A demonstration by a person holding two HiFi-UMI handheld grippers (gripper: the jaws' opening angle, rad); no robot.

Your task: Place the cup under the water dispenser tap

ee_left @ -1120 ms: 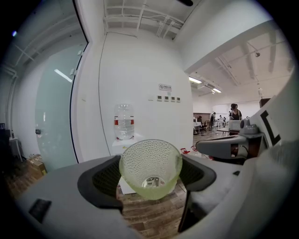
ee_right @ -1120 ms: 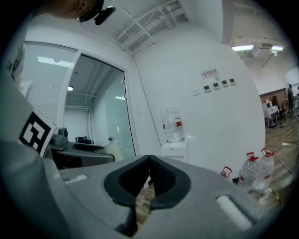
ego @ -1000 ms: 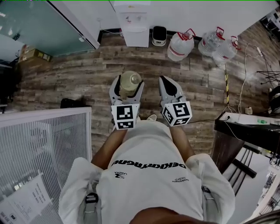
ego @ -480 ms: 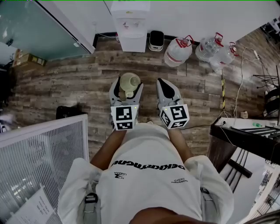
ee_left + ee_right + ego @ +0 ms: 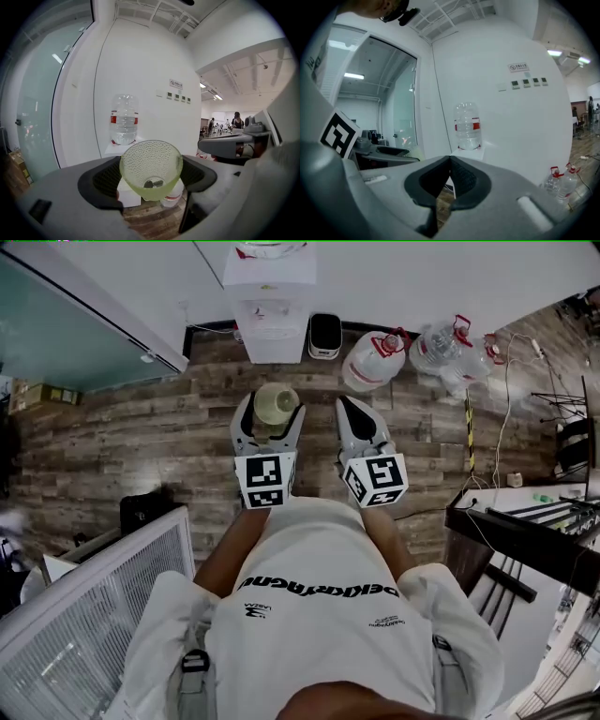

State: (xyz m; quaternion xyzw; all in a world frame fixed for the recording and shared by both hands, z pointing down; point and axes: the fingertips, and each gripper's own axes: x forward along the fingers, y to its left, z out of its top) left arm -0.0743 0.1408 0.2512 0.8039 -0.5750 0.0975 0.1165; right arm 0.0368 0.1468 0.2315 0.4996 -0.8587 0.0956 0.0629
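A pale green dimpled cup [image 5: 276, 403] sits between the jaws of my left gripper [image 5: 270, 420], which is shut on it; in the left gripper view the cup [image 5: 151, 169] faces me mouth-first. The white water dispenser [image 5: 267, 298] stands ahead against the wall, with its clear bottle [image 5: 124, 119] on top. In the right gripper view the dispenser [image 5: 467, 146] shows straight ahead. My right gripper [image 5: 354, 418] is beside the left one, its jaws pressed together and holding nothing. The tap itself is not visible.
Several large water jugs [image 5: 375, 360] lie on the wood floor right of the dispenser, with a small black and white device [image 5: 324, 337] between. A glass partition [image 5: 66, 334] runs at left. A desk with cables [image 5: 525, 521] stands at right, a white mesh panel [image 5: 84, 634] at lower left.
The dispenser has come closer and higher in the head view as the person walks toward it. Both grippers keep their pose, the cup still in the left one.
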